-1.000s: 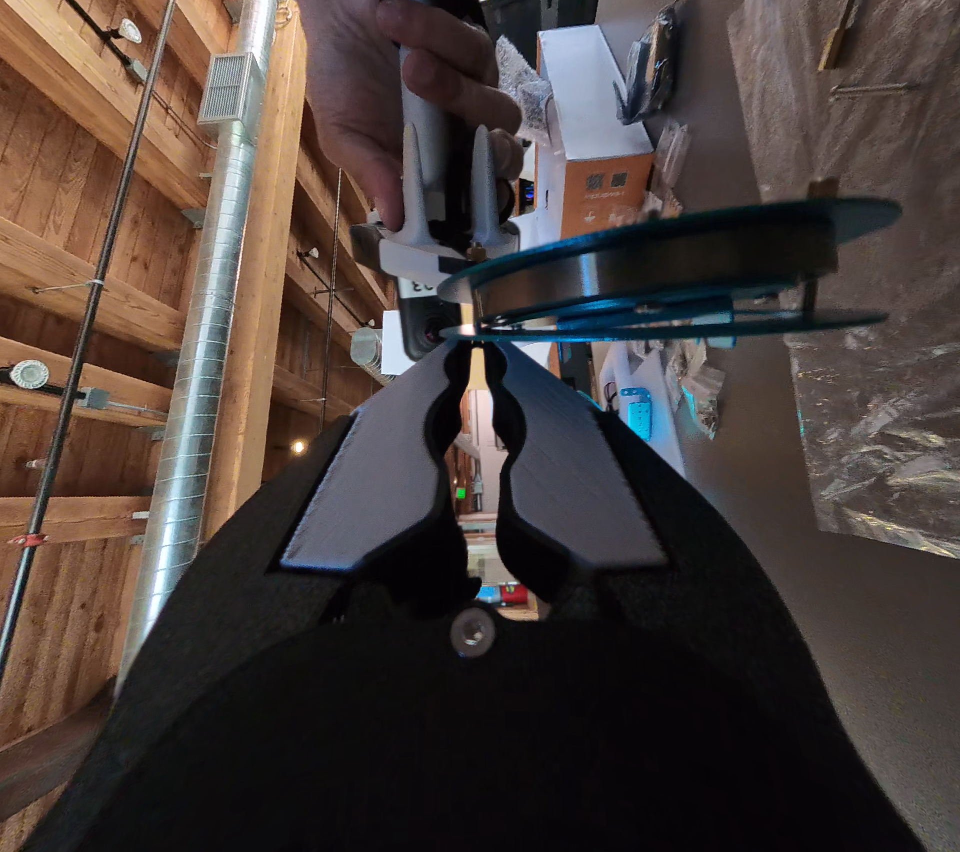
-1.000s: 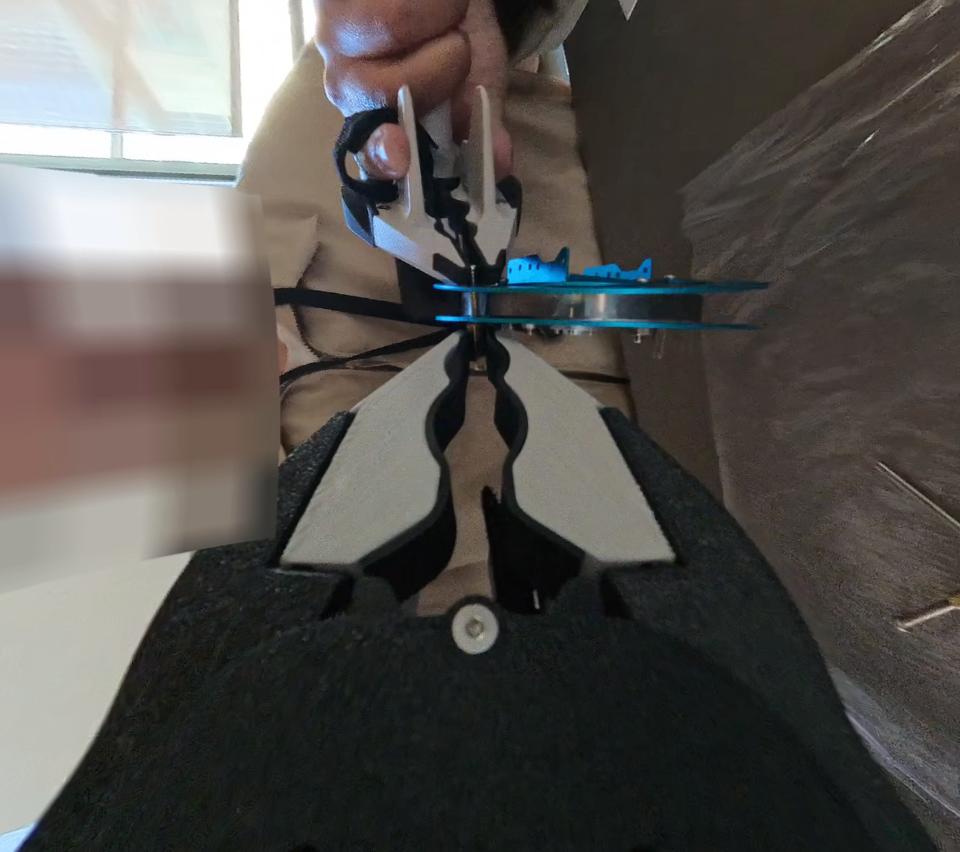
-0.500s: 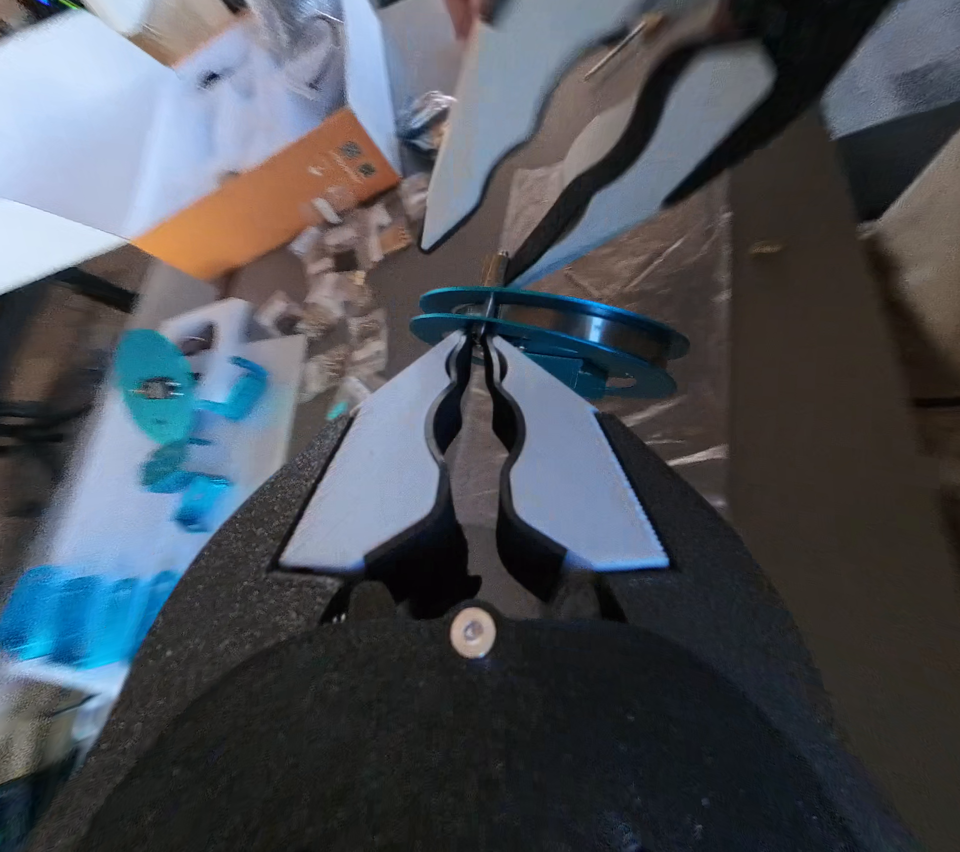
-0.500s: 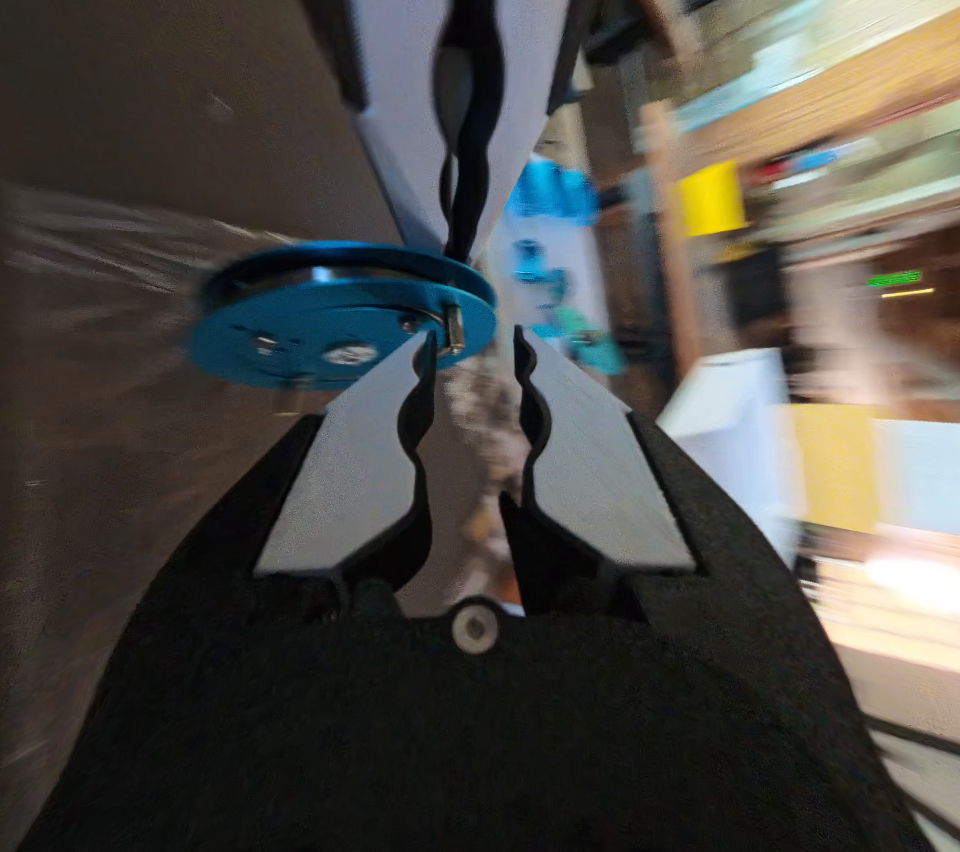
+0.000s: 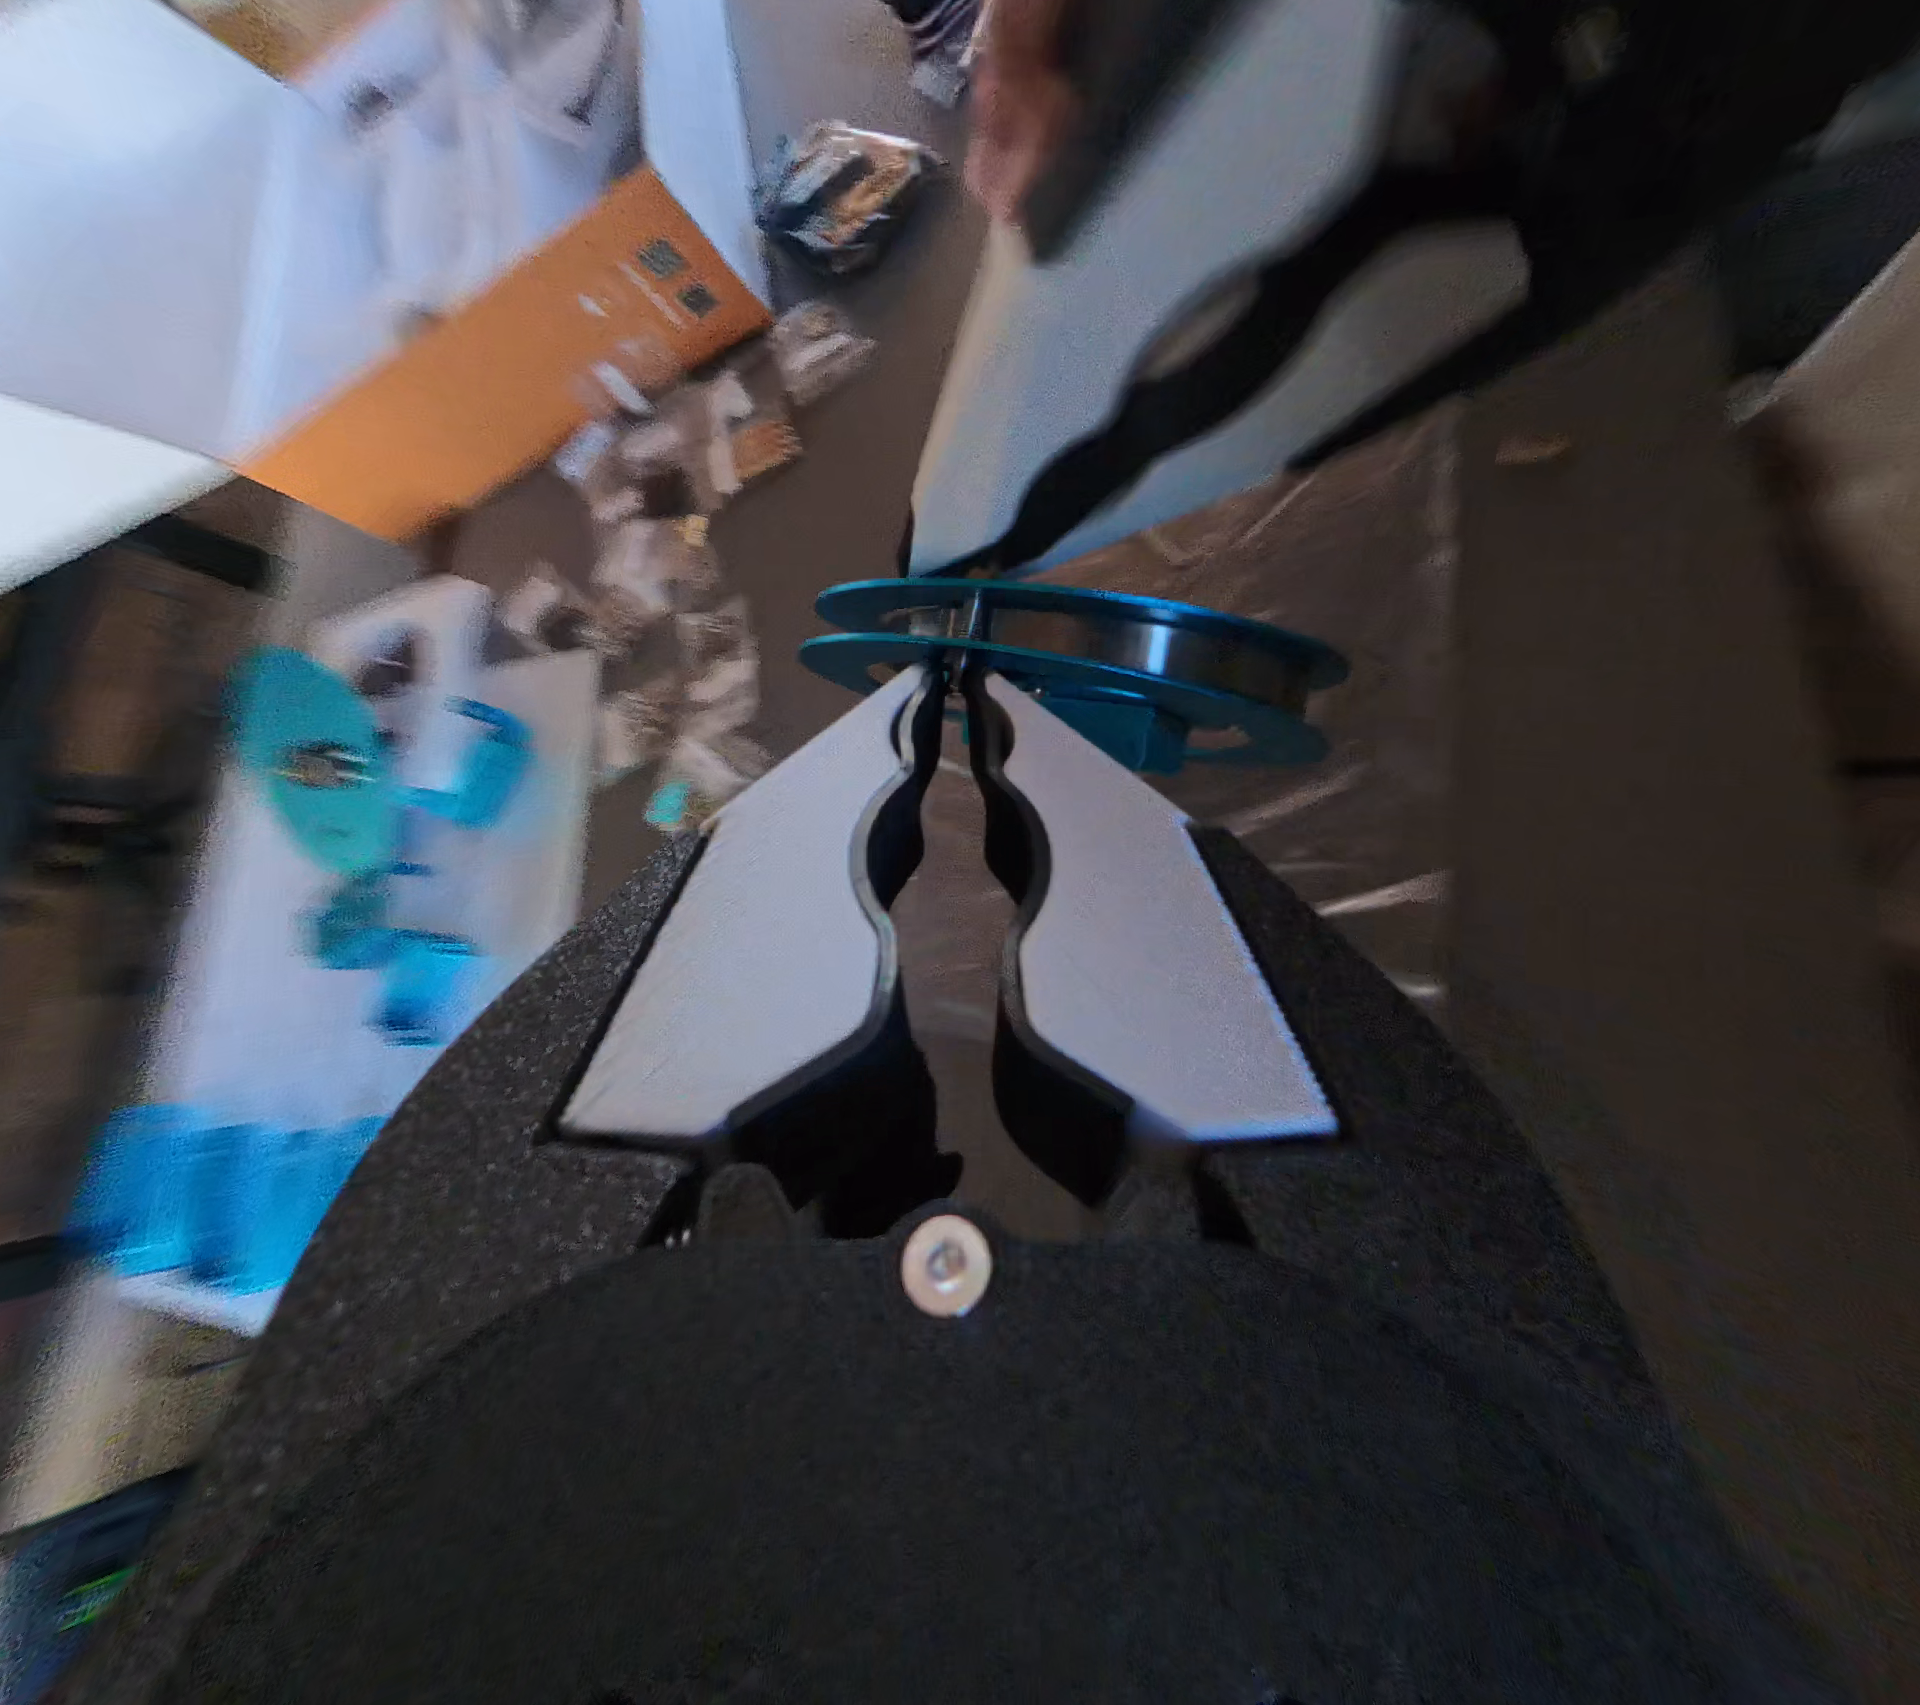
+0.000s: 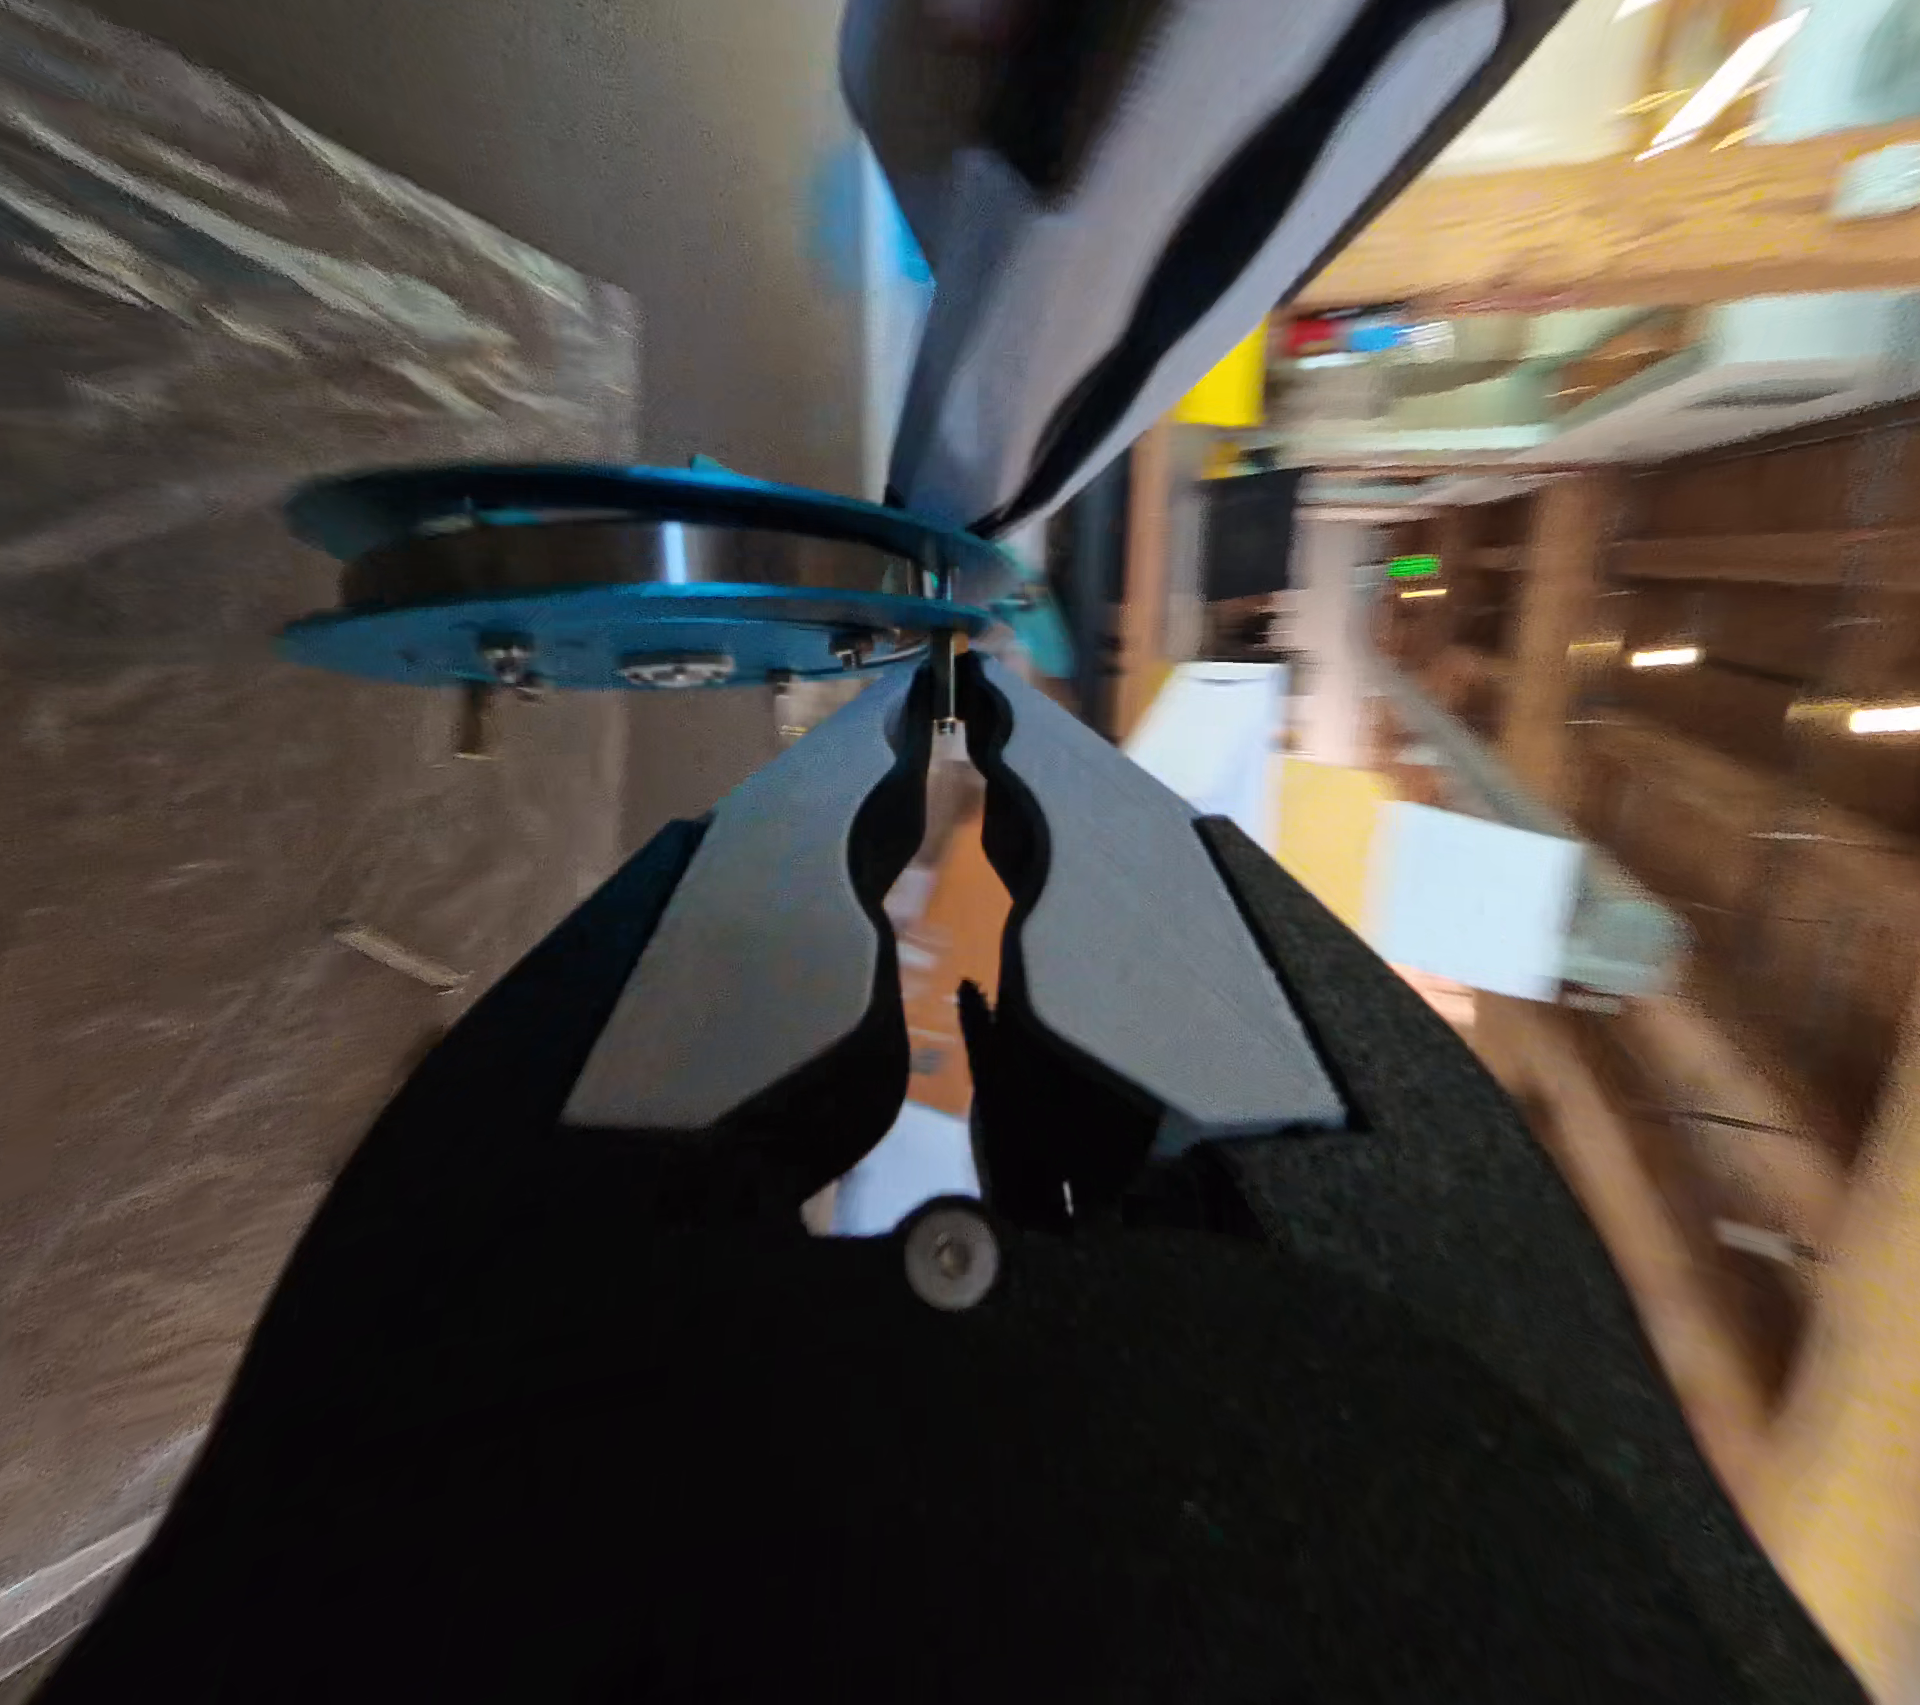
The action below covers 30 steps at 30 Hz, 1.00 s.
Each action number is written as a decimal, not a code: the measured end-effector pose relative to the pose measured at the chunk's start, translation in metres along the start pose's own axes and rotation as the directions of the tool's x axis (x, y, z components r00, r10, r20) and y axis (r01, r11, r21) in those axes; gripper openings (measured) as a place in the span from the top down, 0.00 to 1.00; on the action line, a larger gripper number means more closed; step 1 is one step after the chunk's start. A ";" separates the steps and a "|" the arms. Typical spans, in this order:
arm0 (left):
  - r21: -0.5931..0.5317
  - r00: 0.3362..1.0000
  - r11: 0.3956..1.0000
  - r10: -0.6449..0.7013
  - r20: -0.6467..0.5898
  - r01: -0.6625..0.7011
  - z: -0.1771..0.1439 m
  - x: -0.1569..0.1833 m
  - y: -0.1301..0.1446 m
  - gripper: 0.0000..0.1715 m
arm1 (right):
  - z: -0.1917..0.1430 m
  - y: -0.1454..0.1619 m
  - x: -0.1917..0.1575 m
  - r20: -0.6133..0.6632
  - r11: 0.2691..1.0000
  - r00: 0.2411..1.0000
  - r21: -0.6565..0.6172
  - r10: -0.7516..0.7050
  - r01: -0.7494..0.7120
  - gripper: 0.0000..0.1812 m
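Observation:
A disc assembly (image 5: pixel 1081 653) of two blue round plates with a silver ring between them is held in the air, roughly level. My left gripper (image 5: pixel 951 681) is shut on a thin post at the assembly's near rim. The right gripper's fingers (image 5: pixel 1049 408) come in from the upper right and meet the same rim. In the right wrist view the assembly (image 6: pixel 623 575) is left of centre. My right gripper (image 6: pixel 945 691) is shut on a small metal post (image 6: pixel 943 687) that sticks out under the lower plate. The left gripper's fingers (image 6: pixel 1081 325) reach down to the rim from above.
Below lies a brown table (image 5: pixel 1621 824) with a clear plastic sheet (image 5: pixel 1330 575). An orange and white box (image 5: pixel 499 367), several small parts bags (image 5: pixel 686 512) and a white sheet with blue parts (image 5: pixel 343 782) lie to the left. Both views are motion-blurred. The tips of both grippers are at nearly the same place.
Both grippers and the assembly have swung down from facing the ceiling and window toward the table. The right gripper was open half a second ago and has shut on the small post.

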<state>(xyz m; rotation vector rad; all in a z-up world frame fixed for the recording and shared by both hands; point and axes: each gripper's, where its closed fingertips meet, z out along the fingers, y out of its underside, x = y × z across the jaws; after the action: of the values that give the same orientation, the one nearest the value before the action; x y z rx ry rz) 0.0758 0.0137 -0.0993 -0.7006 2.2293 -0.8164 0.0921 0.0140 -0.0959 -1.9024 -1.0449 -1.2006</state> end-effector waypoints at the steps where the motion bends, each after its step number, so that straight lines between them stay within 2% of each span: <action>1: -0.014 0.992 0.995 0.104 0.076 -0.104 0.000 -0.001 -0.001 0.99 | 0.000 0.000 -0.003 0.113 0.994 0.988 0.018 0.103 -0.105 0.98; 2: -0.027 0.970 0.981 0.192 0.149 -0.190 -0.001 -0.003 -0.003 0.99 | -0.001 0.000 -0.006 0.236 0.974 0.948 0.025 0.212 -0.224 0.98; 3: -0.042 0.937 0.962 0.272 0.219 -0.269 -0.002 -0.004 -0.005 0.99 | -0.002 -0.001 -0.008 0.362 0.939 0.877 0.011 0.316 -0.343 0.98; 5: -0.102 0.816 0.891 0.447 0.366 -0.443 -0.005 -0.008 -0.011 0.99 | -0.008 -0.004 -0.010 0.581 0.847 0.672 -0.058 0.459 -0.528 0.98; 6: -0.142 0.730 0.840 0.529 0.432 -0.524 -0.008 -0.010 -0.015 0.99 | -0.012 -0.006 -0.009 0.672 0.784 0.532 -0.120 0.516 -0.609 0.98; 8: -0.191 0.588 0.762 0.611 0.531 -0.619 -0.015 -0.012 -0.024 0.99 | -0.023 -0.011 -0.006 0.803 0.649 0.189 -0.291 0.565 -0.703 0.98; 10: -0.228 0.449 0.686 0.655 0.608 -0.691 -0.022 -0.010 -0.034 0.99 | -0.038 -0.018 -0.001 0.826 0.527 -0.178 -0.491 0.535 -0.693 0.98; 11: -0.256 0.367 0.644 0.668 0.647 -0.721 -0.027 -0.009 -0.040 0.99 | -0.048 -0.021 0.004 0.786 0.459 -0.395 -0.605 0.476 -0.650 0.98; 12: -0.280 0.318 0.620 0.675 0.665 -0.733 -0.031 -0.010 -0.044 0.99 | -0.056 -0.025 0.013 0.678 0.380 -0.622 -0.734 0.390 -0.563 0.98; 13: -0.278 0.323 0.623 0.675 0.663 -0.731 -0.031 -0.011 -0.044 0.99 | -0.060 -0.027 0.018 0.580 0.338 -0.754 -0.808 0.310 -0.482 0.98; 14: -0.256 0.358 0.638 0.668 0.652 -0.726 -0.029 -0.010 -0.043 0.99 | -0.061 -0.028 0.017 0.535 0.330 -0.800 -0.833 0.271 -0.445 0.98; 15: -0.242 0.381 0.647 0.666 0.641 -0.723 -0.026 -0.008 -0.040 0.99 | -0.060 -0.027 0.014 0.529 0.333 -0.802 -0.836 0.276 -0.437 0.98; 16: -0.231 0.406 0.660 0.661 0.632 -0.715 -0.024 -0.008 -0.037 0.99 | -0.058 -0.026 0.009 0.559 0.344 -0.772 -0.819 0.304 -0.459 0.98; 17: -0.196 0.462 0.693 0.637 0.617 -0.694 -0.023 -0.008 -0.034 0.99 | -0.055 -0.025 0.006 0.601 0.353 -0.726 -0.794 0.336 -0.494 0.98; 19: -0.081 0.645 0.806 0.525 0.555 -0.586 -0.022 -0.011 -0.031 0.99 | -0.048 -0.025 0.003 0.709 0.380 -0.578 -0.705 0.405 -0.599 0.98; 21: 0.009 0.788 0.893 0.393 0.473 -0.451 -0.022 -0.016 -0.027 0.99 | -0.037 -0.022 0.006 0.808 0.431 -0.332 -0.553 0.488 -0.713 0.97; 23: 0.069 0.876 0.941 0.279 0.394 -0.330 -0.023 -0.022 -0.024 0.99 | -0.020 -0.011 0.010 0.817 0.551 0.059 -0.331 0.573 -0.766 0.88; 25: 0.111 0.934 0.969 0.177 0.309 -0.220 -0.023 -0.023 -0.021 0.99 | -0.013 -0.004 0.018 0.708 0.703 0.443 -0.107 0.550 -0.703 0.88; 26: 0.116 0.954 0.978 0.135 0.267 -0.171 -0.022 -0.023 -0.019 0.99 | -0.011 -0.001 0.022 0.610 0.773 0.604 -0.022 0.512 -0.634 0.88; 27: 0.118 0.971 0.985 0.095 0.219 -0.123 -0.021 -0.022 -0.017 0.99 | -0.011 -0.002 0.025 0.514 0.833 0.729 0.048 0.453 -0.551 0.88; 28: 0.113 0.985 0.991 0.053 0.165 -0.073 -0.019 -0.019 -0.015 0.99 | -0.012 -0.002 0.026 0.416 0.884 0.823 0.086 0.388 -0.460 0.88; 30: 0.106 0.998 0.994 -0.034 0.047 0.029 -0.015 -0.012 -0.012 0.99 | -0.010 0.003 0.024 0.240 0.963 0.940 0.066 0.241 -0.263 0.86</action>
<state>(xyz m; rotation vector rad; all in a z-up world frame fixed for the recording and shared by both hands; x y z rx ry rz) 0.0755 0.0192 -0.0774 -0.6988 2.1204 -0.9159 0.0970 0.0112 -0.0705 -2.0606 -0.9222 -0.7851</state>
